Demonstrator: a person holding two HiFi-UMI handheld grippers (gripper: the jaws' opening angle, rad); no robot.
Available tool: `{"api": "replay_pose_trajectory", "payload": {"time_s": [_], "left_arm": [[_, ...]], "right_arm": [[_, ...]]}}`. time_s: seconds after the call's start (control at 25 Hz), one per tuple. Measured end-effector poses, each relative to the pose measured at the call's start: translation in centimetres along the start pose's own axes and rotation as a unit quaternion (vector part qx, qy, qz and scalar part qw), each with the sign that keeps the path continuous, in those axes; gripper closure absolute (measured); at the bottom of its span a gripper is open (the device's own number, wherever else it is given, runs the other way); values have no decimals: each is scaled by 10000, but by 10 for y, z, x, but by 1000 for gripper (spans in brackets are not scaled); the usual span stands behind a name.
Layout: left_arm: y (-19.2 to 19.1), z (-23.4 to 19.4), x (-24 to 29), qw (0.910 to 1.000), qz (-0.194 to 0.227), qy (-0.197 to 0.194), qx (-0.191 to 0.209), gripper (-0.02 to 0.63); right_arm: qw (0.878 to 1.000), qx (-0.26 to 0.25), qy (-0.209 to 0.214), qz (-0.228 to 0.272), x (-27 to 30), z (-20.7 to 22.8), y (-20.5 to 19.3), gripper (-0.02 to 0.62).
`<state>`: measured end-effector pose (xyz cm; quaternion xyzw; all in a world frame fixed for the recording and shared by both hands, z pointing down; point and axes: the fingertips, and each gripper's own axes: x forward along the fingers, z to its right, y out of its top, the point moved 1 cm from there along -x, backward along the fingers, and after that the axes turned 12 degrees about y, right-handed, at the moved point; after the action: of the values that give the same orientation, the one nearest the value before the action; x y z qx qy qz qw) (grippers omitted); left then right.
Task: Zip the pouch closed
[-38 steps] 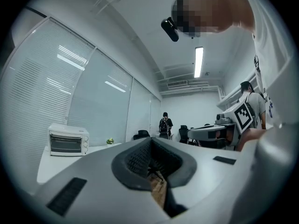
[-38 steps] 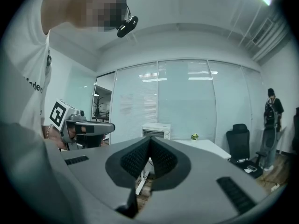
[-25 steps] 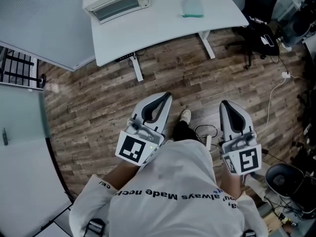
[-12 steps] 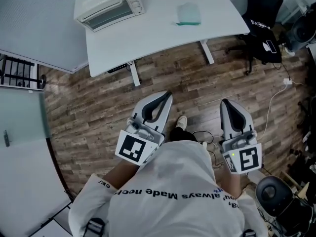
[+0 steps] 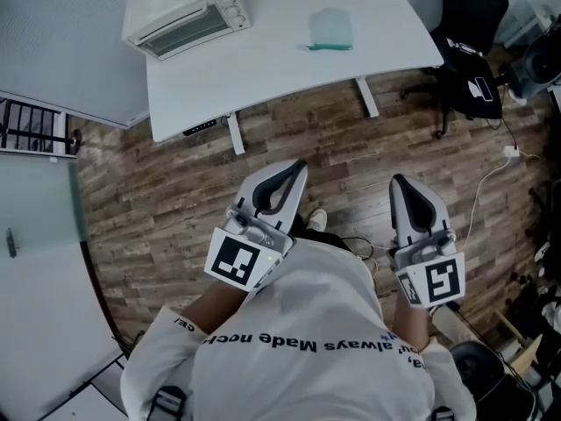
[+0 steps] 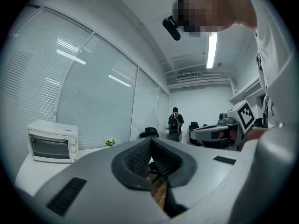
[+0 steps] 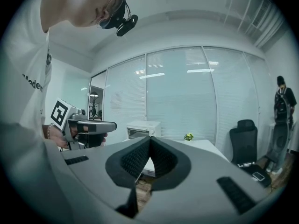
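A pale teal pouch (image 5: 330,30) with a green strip along its near edge lies flat on the white table (image 5: 263,68), toward the table's right side. Both grippers are held close to the person's body over the wooden floor, well short of the table. The left gripper (image 5: 296,168) is shut with nothing between its tips, and its own view shows the jaws (image 6: 150,142) meeting. The right gripper (image 5: 400,183) is likewise shut and empty, tips touching (image 7: 149,139). Neither gripper view shows the pouch.
A cream toaster oven (image 5: 180,11) stands on the table's left end. A black office chair (image 5: 469,60) and cables (image 5: 491,160) lie to the right. A glass partition (image 5: 35,261) runs along the left. Another person (image 6: 174,122) stands far back in the room.
The table, oven and pouch have slid leftward in the head view as the person shifts. Both grippers keep their pose in front of the body, still shut.
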<state>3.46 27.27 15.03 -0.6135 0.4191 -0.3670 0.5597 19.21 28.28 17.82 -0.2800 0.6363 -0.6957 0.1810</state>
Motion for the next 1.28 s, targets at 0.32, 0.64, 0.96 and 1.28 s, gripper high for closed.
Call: {"api": "replay_pose_trajectory", "payload": {"time_s": [0.32,0.64,0.96,1.28], "left_arm": [[-4,-7,15,10000,-28,49,18,586],[-3,-33,47,10000,6,63,61,586],[2,-70,95,9998,60,135,123,586],[1,-109,148,9999,-77,96,74,586]], "right_arm": [[10000,20,13,79,12,16,-1,588],[9999,-44,51,81,45,39,7,588],[10000,-29,66,29,91,72,14,588],[9999,83,-7,-65,142,114,17,588]]}}
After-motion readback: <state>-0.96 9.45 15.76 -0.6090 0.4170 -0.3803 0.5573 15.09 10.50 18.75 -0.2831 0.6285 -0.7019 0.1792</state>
